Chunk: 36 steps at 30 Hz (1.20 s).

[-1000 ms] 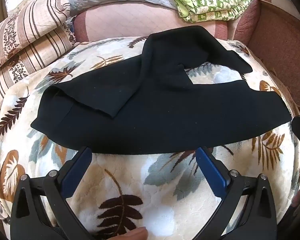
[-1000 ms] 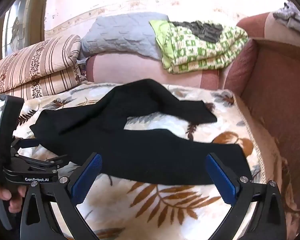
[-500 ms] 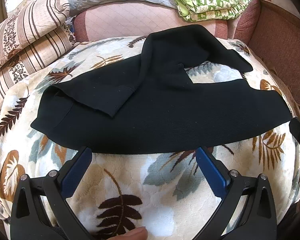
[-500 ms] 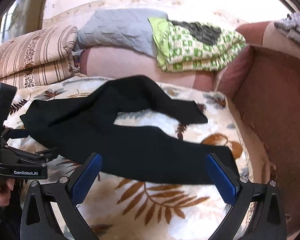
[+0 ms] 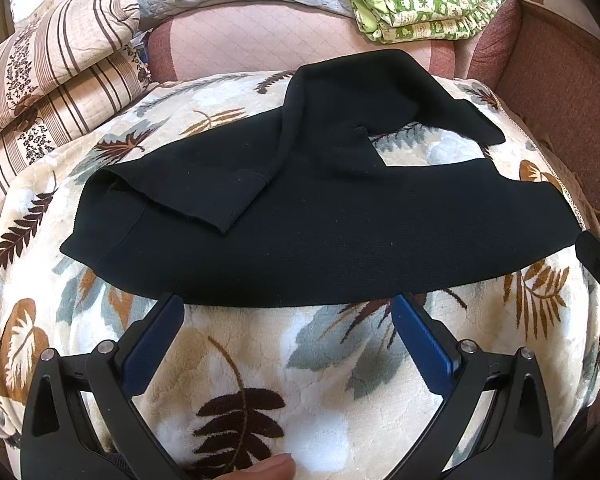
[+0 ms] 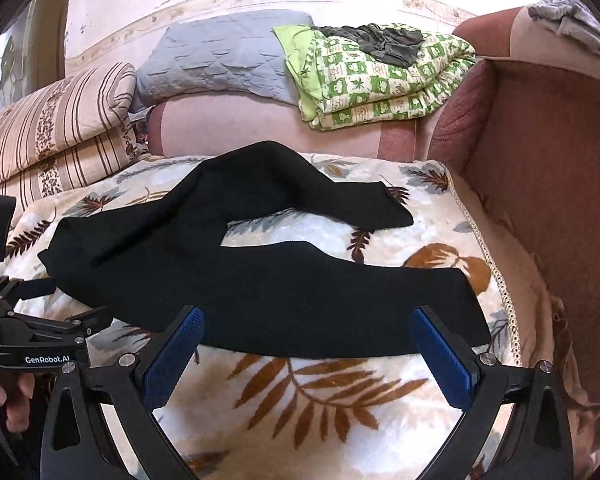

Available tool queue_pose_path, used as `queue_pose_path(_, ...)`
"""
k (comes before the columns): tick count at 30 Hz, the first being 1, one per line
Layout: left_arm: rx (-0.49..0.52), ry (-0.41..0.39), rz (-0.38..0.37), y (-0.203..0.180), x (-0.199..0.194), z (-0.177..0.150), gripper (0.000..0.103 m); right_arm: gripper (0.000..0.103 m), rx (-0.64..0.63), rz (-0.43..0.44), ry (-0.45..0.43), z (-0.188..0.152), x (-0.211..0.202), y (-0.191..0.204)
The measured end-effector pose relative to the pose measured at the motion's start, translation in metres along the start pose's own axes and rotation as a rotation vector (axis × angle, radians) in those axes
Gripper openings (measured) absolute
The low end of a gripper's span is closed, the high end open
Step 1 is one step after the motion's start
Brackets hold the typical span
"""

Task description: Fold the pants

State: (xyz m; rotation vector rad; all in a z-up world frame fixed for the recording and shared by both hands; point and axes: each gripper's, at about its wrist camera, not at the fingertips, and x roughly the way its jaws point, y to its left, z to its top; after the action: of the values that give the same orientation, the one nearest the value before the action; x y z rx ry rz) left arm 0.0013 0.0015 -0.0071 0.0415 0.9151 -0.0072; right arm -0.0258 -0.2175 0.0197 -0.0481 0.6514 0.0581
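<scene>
Black pants [image 5: 320, 216] unfolded (one leg askew)

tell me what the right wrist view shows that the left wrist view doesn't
Only the right wrist view shows the left gripper's labelled body and the hand holding it, plus a grey cloth on the armrest. Only the left wrist view shows a fingertip at the bottom edge. Both show the black pants spread on the leaf-print blanket, the green blanket, and open jaws holding nothing.

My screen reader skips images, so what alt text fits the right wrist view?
Black pants lie spread, legs apart, on a leaf-patterned blanket on a sofa, just beyond the open right tongs. Folded bedding is stacked behind, and the left tongs show at the left edge.
</scene>
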Motion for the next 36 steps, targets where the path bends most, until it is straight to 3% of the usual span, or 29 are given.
queue_pose_path(16,0.012,0.003,0.021,-0.004,0.002,-0.001,0.103,0.103,0.086,0.037,-0.008,0.005,0.007,-0.013)
queue_pose_path(20,0.006,-0.038,0.008,-0.003,-0.015,0.005,0.103,0.103,0.165,0.066,-0.006,0.007,0.006,-0.025)
queue_pose_path(24,-0.002,-0.129,0.004,0.004,-0.061,0.023,0.103,0.103,0.159,0.013,-0.014,0.005,-0.003,-0.026)
queue_pose_path(30,-0.133,-0.223,-0.089,0.051,-0.128,0.062,0.103,0.103,0.157,-0.096,-0.039,0.003,-0.014,-0.032)
queue_pose_path(35,-0.254,-0.231,-0.256,0.086,-0.133,0.059,0.103,0.103,0.169,-0.112,-0.037,0.002,-0.021,-0.039)
queue_pose_path(36,-0.252,-0.201,-0.272,0.087,-0.126,0.055,0.103,0.103,0.168,-0.111,-0.036,0.002,-0.021,-0.039)
